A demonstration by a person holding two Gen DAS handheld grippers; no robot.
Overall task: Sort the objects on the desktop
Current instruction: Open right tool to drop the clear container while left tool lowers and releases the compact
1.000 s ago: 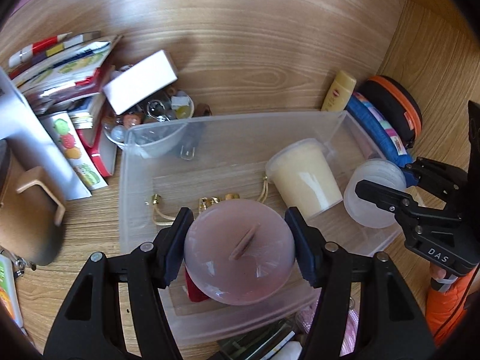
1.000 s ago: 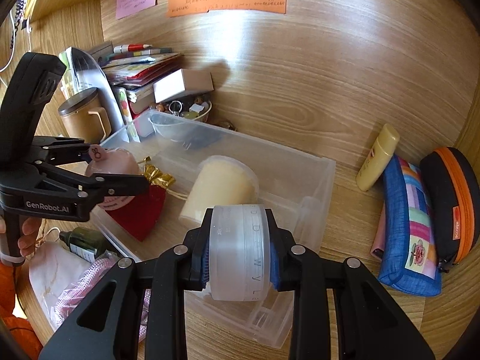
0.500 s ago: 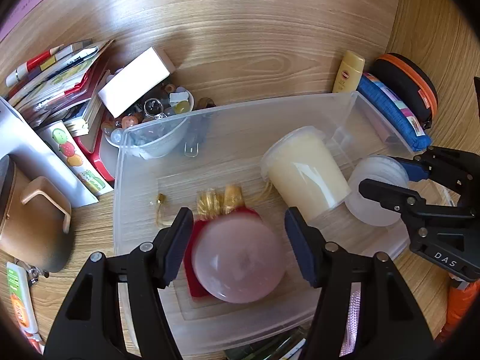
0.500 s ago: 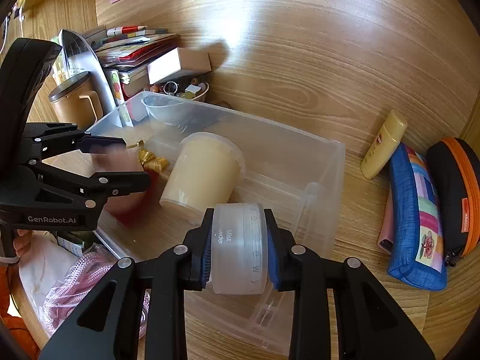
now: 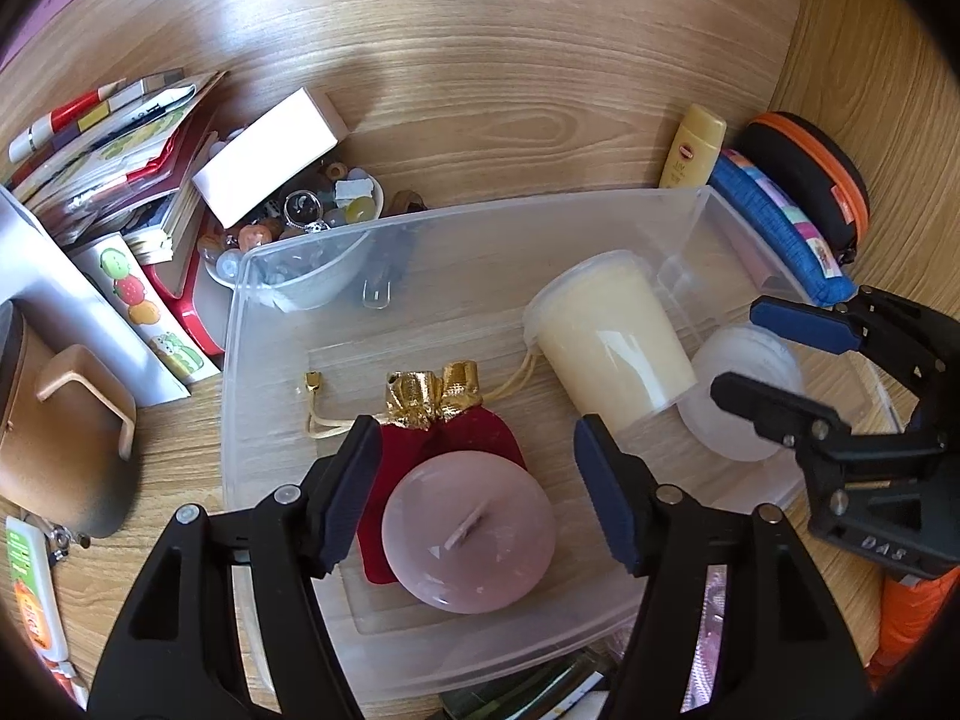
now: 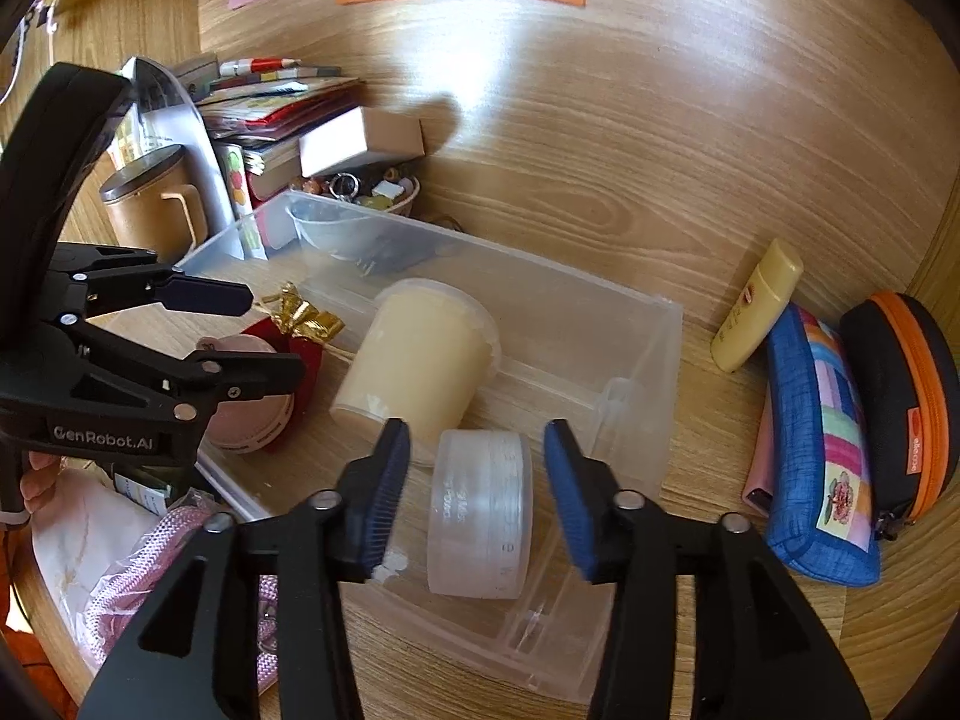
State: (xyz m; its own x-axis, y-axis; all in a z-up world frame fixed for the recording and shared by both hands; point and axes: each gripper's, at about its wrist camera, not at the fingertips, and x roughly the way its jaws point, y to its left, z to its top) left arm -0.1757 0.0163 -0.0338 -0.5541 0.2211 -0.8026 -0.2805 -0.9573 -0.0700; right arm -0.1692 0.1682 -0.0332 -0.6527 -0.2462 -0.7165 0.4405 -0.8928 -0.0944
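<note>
Left wrist view shows the left gripper [image 5: 477, 492] spread wide over the pink jar [image 5: 468, 543], which rests on a red pouch [image 5: 474, 438] inside the clear bin [image 5: 528, 216]. Right gripper [image 6: 477, 489] is equally wide around the frosted jar [image 6: 480, 513], lying on its side in the bin beside the cream cup [image 6: 420, 372]. Lifting both grippers straight up should avoid nudging either jar.

Bin [image 5: 702, 204] on surface [image 5: 480, 60], round jar [image 5: 468, 531] in bin resting on pouch [image 5: 456, 438], cup [image 5: 612, 336] on its side right of pouch, small tub [image 6: 480, 495] just right of cup, bowl of trinkets [image 5: 354, 204] behind bin, box [image 5: 270, 156] on bowl, tube [image 5: 690, 147] and two cases [image 6: 822, 444] right of bin
</note>
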